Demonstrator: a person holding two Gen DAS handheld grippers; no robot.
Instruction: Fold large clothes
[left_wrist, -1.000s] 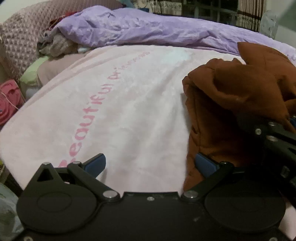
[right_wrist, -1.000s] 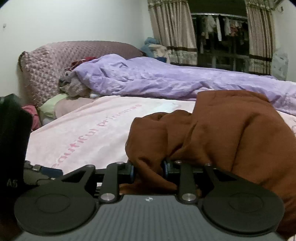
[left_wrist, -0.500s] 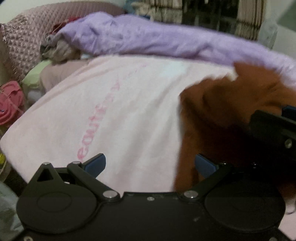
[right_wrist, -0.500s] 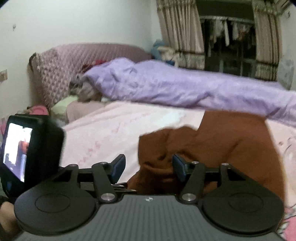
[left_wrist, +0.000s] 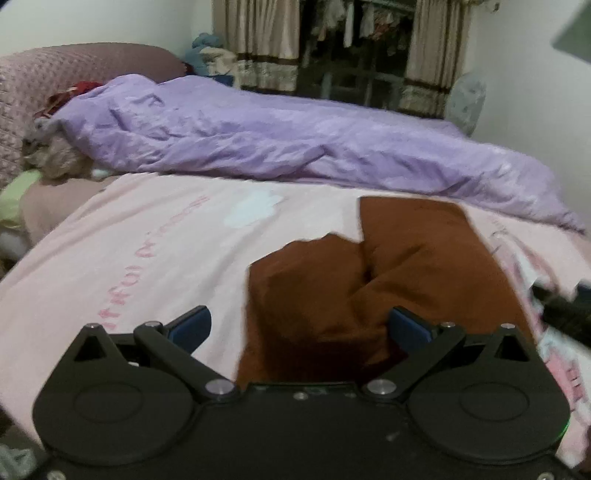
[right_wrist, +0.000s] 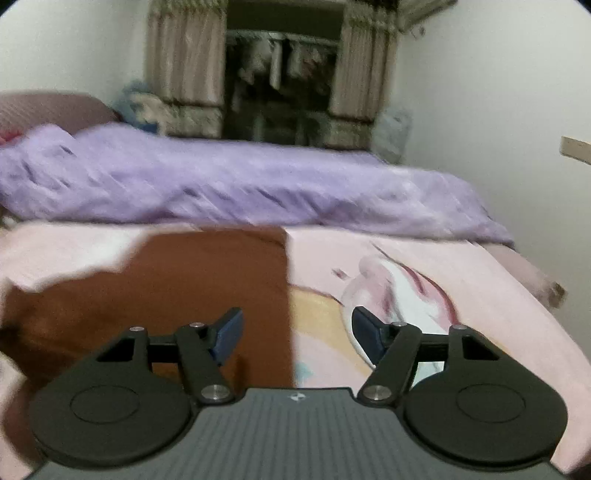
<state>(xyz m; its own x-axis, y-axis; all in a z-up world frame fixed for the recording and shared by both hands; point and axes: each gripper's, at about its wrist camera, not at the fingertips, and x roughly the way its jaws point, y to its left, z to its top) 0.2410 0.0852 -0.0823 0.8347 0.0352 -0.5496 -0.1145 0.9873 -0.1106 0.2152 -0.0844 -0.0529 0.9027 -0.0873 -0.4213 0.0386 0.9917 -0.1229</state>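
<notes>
A rust-brown garment lies folded and bunched on the pink blanket; its far part lies flat with a straight edge. In the right wrist view the brown garment fills the lower left. My left gripper stands open above the garment's near edge, nothing pressed between its blue pads. My right gripper is over the garment's straight right edge, its jaws opening with nothing gripped. A dark sliver of the right gripper shows at the right edge of the left wrist view.
A crumpled purple duvet runs across the far side of the bed. A quilted mauve headboard and loose clothes are at the far left. Curtains and a dark window stand behind. The pink blanket carries a printed picture at right.
The right gripper let go of the brown garment, opened and swung right. The garment dropped onto the blanket. The left gripper rose and tilted up, staying open.
</notes>
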